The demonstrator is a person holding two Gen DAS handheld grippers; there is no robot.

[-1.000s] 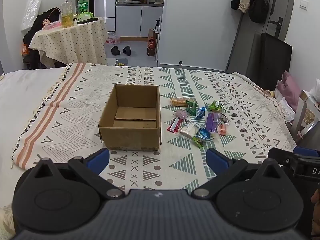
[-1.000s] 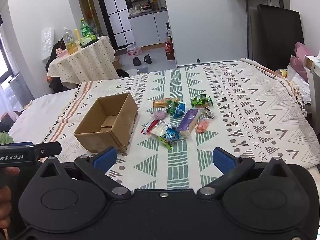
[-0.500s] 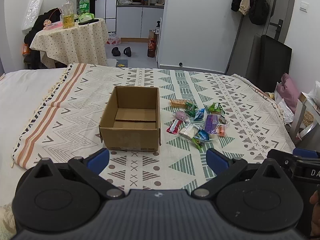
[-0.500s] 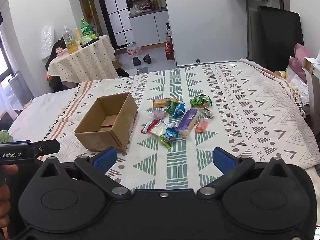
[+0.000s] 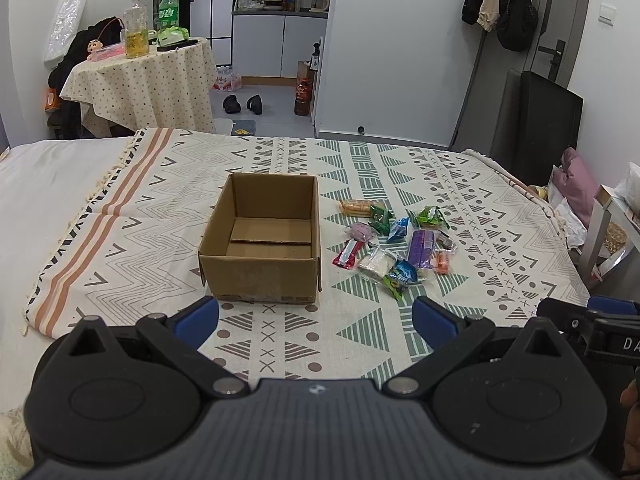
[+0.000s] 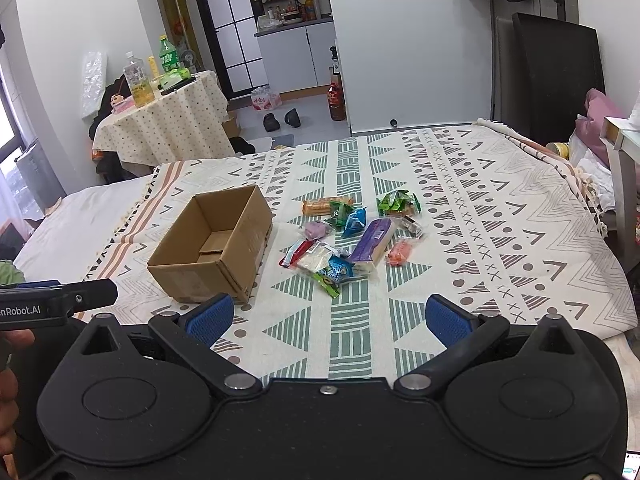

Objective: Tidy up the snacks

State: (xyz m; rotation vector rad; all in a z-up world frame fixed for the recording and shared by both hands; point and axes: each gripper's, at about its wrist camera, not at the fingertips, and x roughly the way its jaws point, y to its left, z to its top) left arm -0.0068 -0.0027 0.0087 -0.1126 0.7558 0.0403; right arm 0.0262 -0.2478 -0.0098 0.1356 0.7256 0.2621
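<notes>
Nothing packed yet — cardboard box (image 5: 260, 240) is sitting empty mid-blanket (image 5: 160, 208), snacks (image 5: 394, 240) lying just right of it. Left gripper (image 5: 316, 316) and right gripper (image 6: 328, 316) are both hovering wide, holding nothing — next move probably calls for reaching a wrapper.

Bed (image 5: 48, 168), patterned blanket (image 5: 400, 168), open cardboard box (image 5: 260, 276), snack packets (image 5: 394, 240)

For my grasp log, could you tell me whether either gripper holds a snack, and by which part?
Nothing is held: the left gripper and right gripper are open, short of the snacks.
</notes>
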